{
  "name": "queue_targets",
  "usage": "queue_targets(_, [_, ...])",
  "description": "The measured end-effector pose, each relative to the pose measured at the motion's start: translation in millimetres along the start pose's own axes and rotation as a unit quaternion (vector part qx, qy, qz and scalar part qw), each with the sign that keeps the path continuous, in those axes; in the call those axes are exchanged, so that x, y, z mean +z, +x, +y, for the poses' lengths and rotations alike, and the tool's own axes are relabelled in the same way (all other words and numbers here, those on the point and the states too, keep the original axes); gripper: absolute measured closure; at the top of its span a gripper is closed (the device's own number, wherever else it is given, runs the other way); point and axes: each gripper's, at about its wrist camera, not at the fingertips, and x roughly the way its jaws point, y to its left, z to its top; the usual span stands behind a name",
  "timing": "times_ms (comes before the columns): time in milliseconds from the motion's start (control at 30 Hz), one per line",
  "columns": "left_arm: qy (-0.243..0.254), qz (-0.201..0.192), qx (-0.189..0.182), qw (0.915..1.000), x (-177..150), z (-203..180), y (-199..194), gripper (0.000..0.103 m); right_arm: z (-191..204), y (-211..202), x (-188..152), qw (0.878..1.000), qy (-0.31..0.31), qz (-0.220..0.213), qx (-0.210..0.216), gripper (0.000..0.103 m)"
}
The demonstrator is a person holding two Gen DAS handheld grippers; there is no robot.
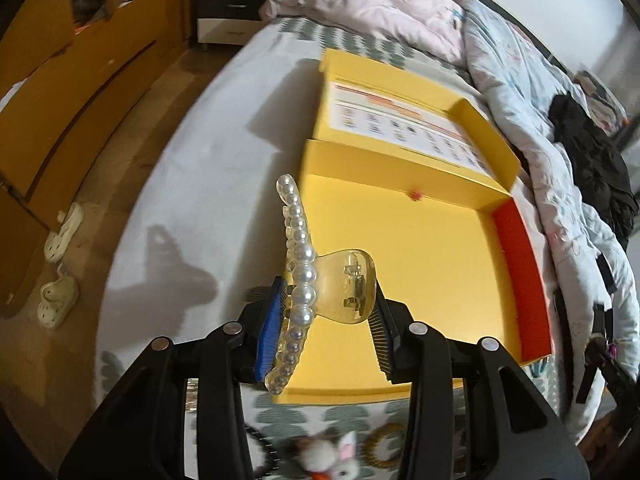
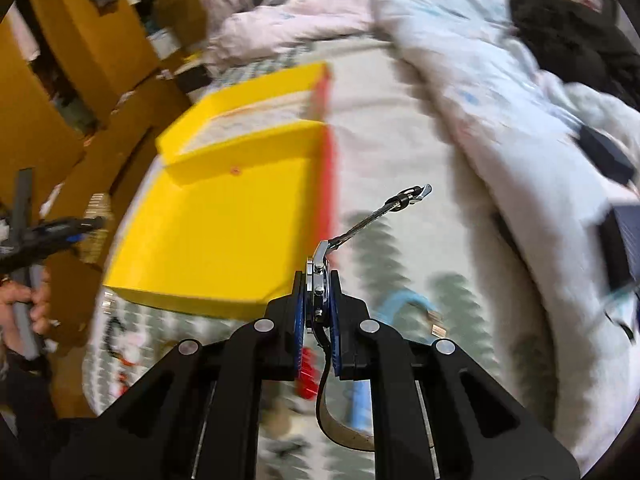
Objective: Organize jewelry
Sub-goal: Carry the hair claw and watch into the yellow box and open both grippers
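A clear hair claw clip (image 1: 348, 288) with a row of pearls along one edge is clamped in my left gripper (image 1: 328, 308), which hovers over the near left part of the open yellow box (image 1: 432, 264). The box lies on the bed, with a red right wall and its lid folded back. In the right wrist view, my right gripper (image 2: 318, 292) is shut on a wristwatch (image 2: 318, 276) by its metal case. One strap with a buckle sticks forward, the other hangs down. It is held just right of the yellow box (image 2: 224, 232), above the bedsheet.
A rumpled quilt (image 1: 520, 92) and a black garment (image 1: 592, 160) lie right of the box. Small accessories, among them a fluffy rabbit ornament (image 1: 340, 460), lie on the sheet in front of it. A wooden cabinet (image 1: 60, 100) and slippers (image 1: 60, 280) stand left of the bed. A hand (image 2: 24, 304) holds the other gripper.
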Motion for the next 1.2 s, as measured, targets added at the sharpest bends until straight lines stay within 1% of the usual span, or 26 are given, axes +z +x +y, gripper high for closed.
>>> queue_targets(100, [0.005, 0.017, -0.009, 0.9998, 6.7, -16.5, 16.9, 0.063, 30.4, 9.3, 22.8, 1.0, -0.018, -0.003, 0.019, 0.092])
queue_targets(200, [0.007, 0.027, -0.012, 0.9995, 17.2, -30.8, 31.4, 0.063, 61.3, 28.2, 48.4, 0.998, -0.038, 0.004, 0.042, 0.092])
queue_targets(267, [0.008, 0.035, -0.015, 0.9993, 24.5, -39.0, 43.1, 0.063, 81.8, 46.9, 63.3, 0.998, -0.053, 0.012, 0.044, 0.092])
queue_targets(333, [0.01, 0.042, -0.013, 0.999, 31.7, -46.1, 55.6, 0.063, 95.0, 68.0, 75.5, 0.997, -0.06, 0.023, 0.049, 0.092])
queue_targets(400, [0.01, 0.051, -0.013, 0.9986, 36.0, -50.1, 67.7, 0.063, 106.0, 92.2, 85.7, 0.996, -0.071, 0.037, 0.044, 0.092])
queue_targets(500, [0.01, 0.067, -0.015, 0.9976, 40.8, -54.1, 84.7, 0.063, 110.5, 125.9, 93.7, 0.994, -0.074, 0.061, 0.047, 0.092])
queue_targets(600, [0.011, 0.079, -0.014, 0.9967, 44.1, -57.5, 99.8, 0.063, 109.8, 155.0, 97.9, 0.993, -0.077, 0.08, 0.039, 0.092])
queue_targets(767, [0.006, 0.094, -0.01, 0.9955, 47.1, -56.5, 118.8, 0.063, 105.5, 190.3, 98.1, 0.991, -0.074, 0.105, 0.028, 0.092])
queue_targets(1033, [0.011, 0.104, -0.012, 0.9944, 48.1, -62.0, 134.4, 0.063, 99.9, 222.2, 103.7, 0.989, -0.07, 0.126, 0.011, 0.092])
queue_targets(1133, [0.022, 0.098, -0.004, 0.9949, 50.7, -65.3, 140.5, 0.063, 96.3, 233.1, 105.2, 0.989, -0.068, 0.133, 0.001, 0.092])
queue_targets(1200, [0.02, 0.098, -0.007, 0.995, 51.5, -65.2, 141.1, 0.063, 93.5, 237.7, 105.9, 0.989, -0.066, 0.136, 0.0, 0.092])
